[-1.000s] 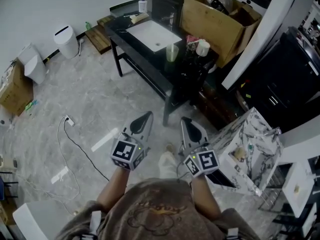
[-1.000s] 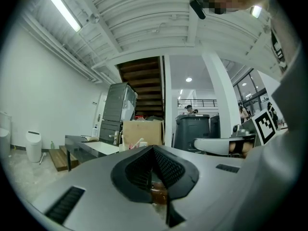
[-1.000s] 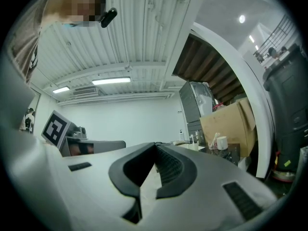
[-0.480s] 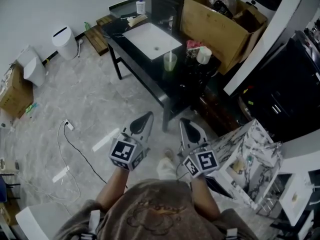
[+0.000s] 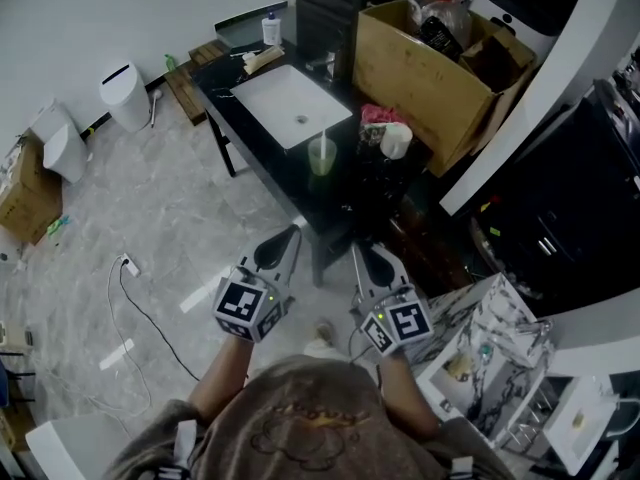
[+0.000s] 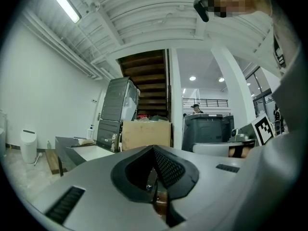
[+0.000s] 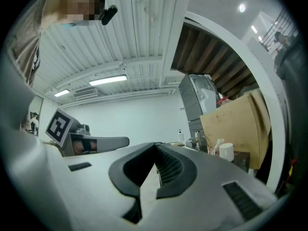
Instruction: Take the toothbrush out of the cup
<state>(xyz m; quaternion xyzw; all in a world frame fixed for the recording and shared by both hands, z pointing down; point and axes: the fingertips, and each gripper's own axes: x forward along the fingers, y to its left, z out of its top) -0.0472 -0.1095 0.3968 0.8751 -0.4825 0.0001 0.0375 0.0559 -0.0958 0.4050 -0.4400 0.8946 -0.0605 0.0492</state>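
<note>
Meeting, empty — left fingers (image 6: 168,168), right fingers (image 7: 169,170).

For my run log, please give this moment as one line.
left gripper: shut, empty | right gripper: shut, empty | toothbrush: in green cup on black table | stage: cup not yet reached

On the table (image 5: 345,193), the toothbrush (image 5: 322,136) stands in the cup (image 5: 321,158) beside the sink (image 5: 290,103). Box (image 5: 430,63) right, bin (image 5: 125,93) left.
</note>
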